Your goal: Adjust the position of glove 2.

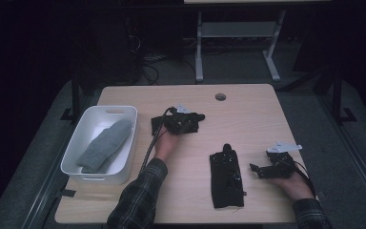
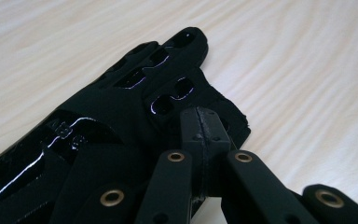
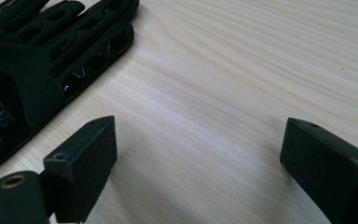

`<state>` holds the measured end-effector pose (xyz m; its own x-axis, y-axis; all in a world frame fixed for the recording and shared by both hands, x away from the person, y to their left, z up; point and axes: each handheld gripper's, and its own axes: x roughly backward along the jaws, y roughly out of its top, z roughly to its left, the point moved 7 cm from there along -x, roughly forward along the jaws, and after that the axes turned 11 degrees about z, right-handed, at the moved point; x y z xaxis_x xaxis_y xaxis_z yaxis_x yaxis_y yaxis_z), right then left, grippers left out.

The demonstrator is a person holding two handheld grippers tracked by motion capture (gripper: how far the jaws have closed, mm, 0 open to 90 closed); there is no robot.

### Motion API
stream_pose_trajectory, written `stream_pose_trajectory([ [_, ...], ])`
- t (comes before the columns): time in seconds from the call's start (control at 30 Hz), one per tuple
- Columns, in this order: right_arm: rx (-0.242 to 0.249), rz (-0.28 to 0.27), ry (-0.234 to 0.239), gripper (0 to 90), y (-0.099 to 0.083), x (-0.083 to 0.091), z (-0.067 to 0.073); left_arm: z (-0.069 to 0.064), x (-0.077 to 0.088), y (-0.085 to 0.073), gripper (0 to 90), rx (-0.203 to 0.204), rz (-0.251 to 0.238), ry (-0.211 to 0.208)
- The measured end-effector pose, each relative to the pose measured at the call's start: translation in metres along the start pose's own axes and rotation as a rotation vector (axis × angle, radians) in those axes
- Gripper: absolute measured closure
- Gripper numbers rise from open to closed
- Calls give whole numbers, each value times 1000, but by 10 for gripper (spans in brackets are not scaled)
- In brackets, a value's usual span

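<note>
Two black gloves are on the wooden table (image 1: 248, 119). One black glove (image 2: 135, 93) lies under my left gripper (image 2: 200, 128), whose jaws are pressed together at the glove's frayed edge, pinching it. From above, that left gripper (image 1: 190, 121) sits mid-table over its glove (image 1: 158, 125). The second black glove (image 1: 226, 179) lies flat nearer the front edge. It also shows at the upper left as the second glove (image 3: 51, 51). My right gripper (image 3: 196, 158) stands open just right of it, with bare wood between its jaws. The high view has the right gripper (image 1: 262, 169) low over the table.
A white bin (image 1: 78, 143) holding a grey knitted sock (image 1: 105, 145) stands at the table's left side. A round cable hole (image 1: 220, 97) is near the far edge. Table legs and cables lie on the dark floor beyond.
</note>
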<state>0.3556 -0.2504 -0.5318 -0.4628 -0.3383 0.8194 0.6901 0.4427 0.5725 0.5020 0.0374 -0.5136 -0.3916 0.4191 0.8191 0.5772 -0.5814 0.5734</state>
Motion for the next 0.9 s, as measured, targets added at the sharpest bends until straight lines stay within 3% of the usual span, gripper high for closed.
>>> stream_pose_trajectory([
  [0.27, 0, 0, 0, 105, 0, 0, 0, -39, -11, 15, 895, -37, -5, -60],
  [0.43, 2, -1, 0, 105, 0, 0, 0, -49, -7, 21, 895, -77, -11, -71],
  [0.5, 2, -1, 0, 105, 0, 0, 0, -43, 3, 24, 895, -74, -30, -57],
  [0.7, 1, 0, 0, 105, 0, 0, 0, -7, 23, 30, 895, -46, -34, 8],
  [0.9, 0, 0, 0, 104, 0, 0, 0, 21, 22, 28, 895, -11, -12, 42],
])
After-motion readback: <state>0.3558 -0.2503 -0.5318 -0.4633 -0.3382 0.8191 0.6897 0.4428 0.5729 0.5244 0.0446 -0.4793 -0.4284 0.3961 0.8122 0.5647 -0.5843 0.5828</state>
